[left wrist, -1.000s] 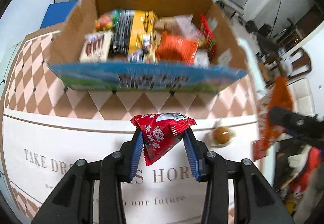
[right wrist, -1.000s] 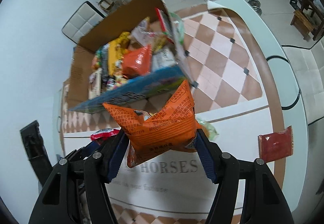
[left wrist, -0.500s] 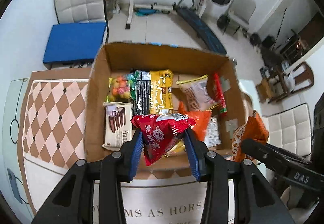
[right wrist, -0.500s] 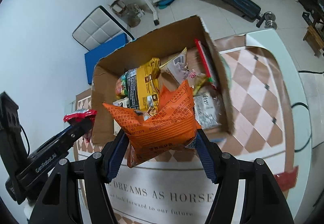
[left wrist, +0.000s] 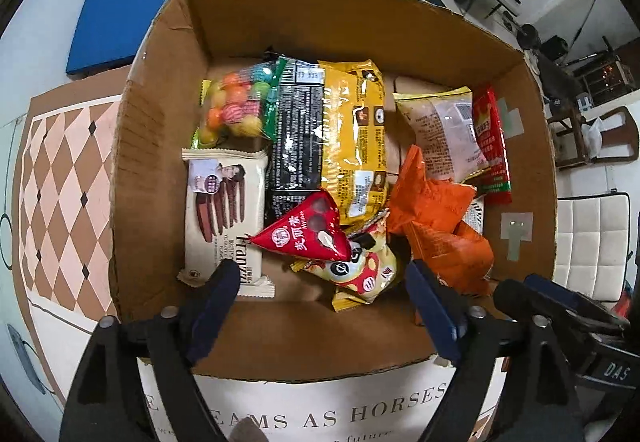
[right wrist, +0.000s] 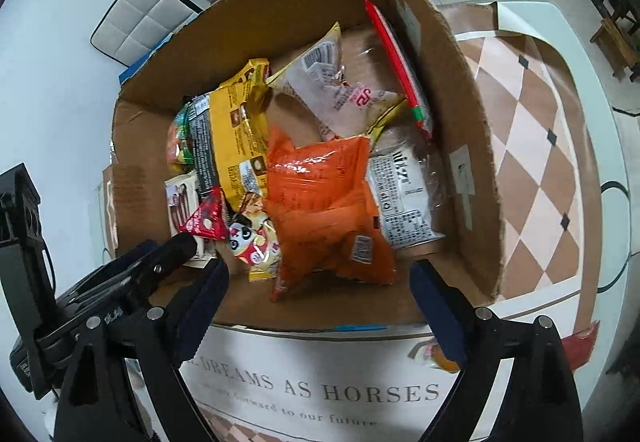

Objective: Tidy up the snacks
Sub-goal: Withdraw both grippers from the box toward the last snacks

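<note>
A cardboard box (left wrist: 160, 122) (right wrist: 448, 90) holds several snack packets. A red triangular packet (left wrist: 308, 234) (right wrist: 204, 220) lies in it near the front, on top of others. An orange packet (right wrist: 324, 202) (left wrist: 440, 226) lies beside it to the right. My left gripper (left wrist: 324, 306) is open and empty above the box's near wall. My right gripper (right wrist: 320, 302) is open and empty above the same wall, to the right of the left one.
The box stands on a table with a checked mat (right wrist: 532, 146) and a white printed mat (right wrist: 320, 390). A small wrapped snack (right wrist: 436, 358) and a red packet (right wrist: 580, 338) lie on the table at the right. Chairs and gym gear stand beyond.
Both grippers moved forward over the box and opened. The red triangular packet left the left gripper and the orange packet left the right one; both now lie in the box.
</note>
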`<action>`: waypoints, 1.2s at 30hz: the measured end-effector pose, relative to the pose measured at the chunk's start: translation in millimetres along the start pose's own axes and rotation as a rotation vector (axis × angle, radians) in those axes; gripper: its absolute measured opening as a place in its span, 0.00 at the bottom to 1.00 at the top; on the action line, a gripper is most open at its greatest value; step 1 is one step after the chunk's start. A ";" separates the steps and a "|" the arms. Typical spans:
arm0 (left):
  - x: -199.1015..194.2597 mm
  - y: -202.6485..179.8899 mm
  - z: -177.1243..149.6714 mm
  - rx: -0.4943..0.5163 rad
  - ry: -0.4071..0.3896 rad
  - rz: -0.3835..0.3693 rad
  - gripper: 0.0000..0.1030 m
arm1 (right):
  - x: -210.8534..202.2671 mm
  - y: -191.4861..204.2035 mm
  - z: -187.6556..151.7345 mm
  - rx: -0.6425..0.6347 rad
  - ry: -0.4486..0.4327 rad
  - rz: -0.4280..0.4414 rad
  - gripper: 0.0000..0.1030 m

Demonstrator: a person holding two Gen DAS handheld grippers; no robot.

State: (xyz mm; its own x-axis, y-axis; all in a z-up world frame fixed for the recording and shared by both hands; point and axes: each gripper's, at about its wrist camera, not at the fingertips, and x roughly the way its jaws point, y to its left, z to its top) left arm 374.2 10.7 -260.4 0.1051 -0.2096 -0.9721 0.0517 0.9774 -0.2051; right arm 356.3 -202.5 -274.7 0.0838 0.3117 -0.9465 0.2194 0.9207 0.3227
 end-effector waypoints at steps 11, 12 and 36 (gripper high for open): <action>-38.3 -7.9 -13.0 0.023 -0.108 0.012 0.91 | -32.3 8.9 -13.1 -0.087 -0.093 -0.102 0.92; -43.4 -9.8 -15.7 0.030 -0.121 0.016 0.91 | -35.9 11.0 -15.4 -0.099 -0.102 -0.105 0.92; -107.1 -105.8 -109.4 0.299 -0.339 0.128 0.91 | -121.6 -81.3 -124.7 0.070 -0.190 0.025 0.92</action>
State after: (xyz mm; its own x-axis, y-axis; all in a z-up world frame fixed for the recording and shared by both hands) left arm 248.9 -67.2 -147.1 0.4450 -0.1337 -0.8855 0.2959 0.9552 0.0045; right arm 207.0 -286.0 -186.9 0.2707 0.2784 -0.9215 0.2816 0.8925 0.3524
